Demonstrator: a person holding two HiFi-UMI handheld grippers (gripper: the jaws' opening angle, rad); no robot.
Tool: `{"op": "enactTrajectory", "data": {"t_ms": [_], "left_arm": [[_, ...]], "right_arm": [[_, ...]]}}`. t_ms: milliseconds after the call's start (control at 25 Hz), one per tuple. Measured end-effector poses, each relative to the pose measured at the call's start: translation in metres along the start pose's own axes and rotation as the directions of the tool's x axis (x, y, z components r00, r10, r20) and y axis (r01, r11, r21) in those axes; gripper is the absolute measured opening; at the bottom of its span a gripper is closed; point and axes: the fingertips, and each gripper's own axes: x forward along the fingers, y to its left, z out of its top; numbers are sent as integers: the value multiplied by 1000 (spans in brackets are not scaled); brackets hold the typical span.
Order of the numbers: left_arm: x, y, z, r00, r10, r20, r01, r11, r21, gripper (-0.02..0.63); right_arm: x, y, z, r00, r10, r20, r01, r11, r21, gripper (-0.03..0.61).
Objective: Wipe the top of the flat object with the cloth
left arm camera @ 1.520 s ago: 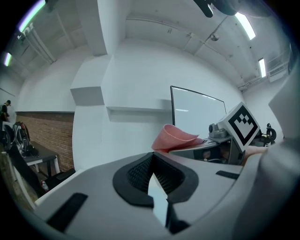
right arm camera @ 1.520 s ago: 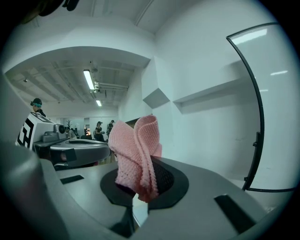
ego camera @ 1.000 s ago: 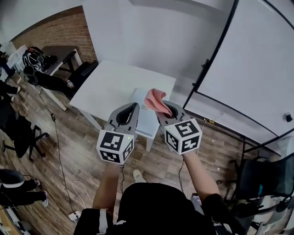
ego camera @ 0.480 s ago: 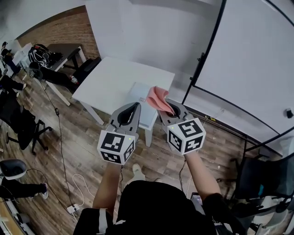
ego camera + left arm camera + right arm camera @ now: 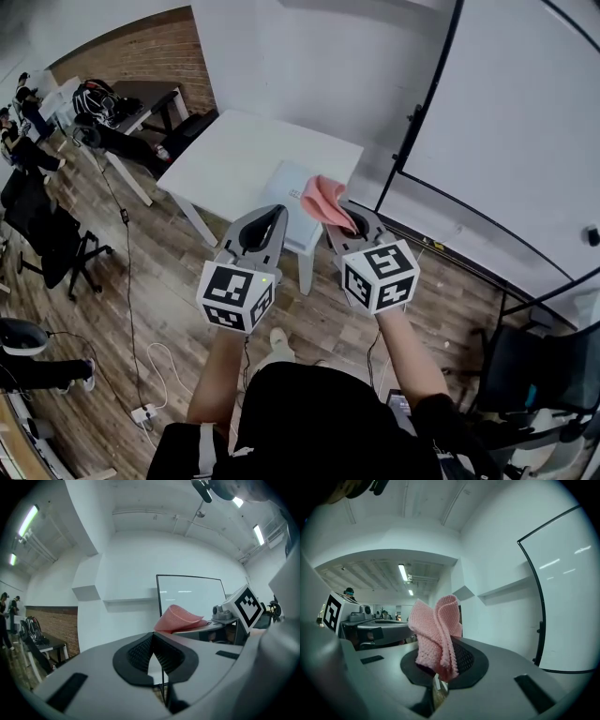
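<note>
1. Both hands have travelled with the person across the wooden floor (image 5: pixel 169 309) since a second ago. The office chair (image 5: pixel 58 255) and the dark desk (image 5: pixel 141 94) on the left have slid in the head view. Both tools keep the same level pose in front of the body.
2. Closest in, the left tongs (image 5: pixel 152 643) are pressed together with nothing between them.
3. Beside them, the right tongs (image 5: pixel 439 670) are clamped on the pink cloth (image 5: pixel 436 634), which stands up from the pads in loose folds.
4. The cloth is in the air and touches nothing else, so I judge the wiping has not begun. The carry toward the work is the step in hand.
5. Just beyond the tips, the flat object (image 5: pixel 291 186), a pale slab, lies at the near end of the white surface (image 5: pixel 234 150), partly hidden behind the tools.
6. Farther off, a whiteboard (image 5: pixel 525 122) on a black frame stands close to the right of the surface and may crowd that side. A cable (image 5: pixel 127 272) trails over the floor on the left, well apart from the approach.
</note>
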Motion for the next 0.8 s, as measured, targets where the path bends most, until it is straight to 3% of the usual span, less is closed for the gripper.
{"op": "enactTrajectory", "data": {"t_ms": [800], "left_arm": [[-6, -14, -2, 1000, -2, -3, 2, 1000, 7, 11]], "right_arm": [[-11, 4, -2, 1000, 14, 4, -14, 1000, -12, 44]]}}
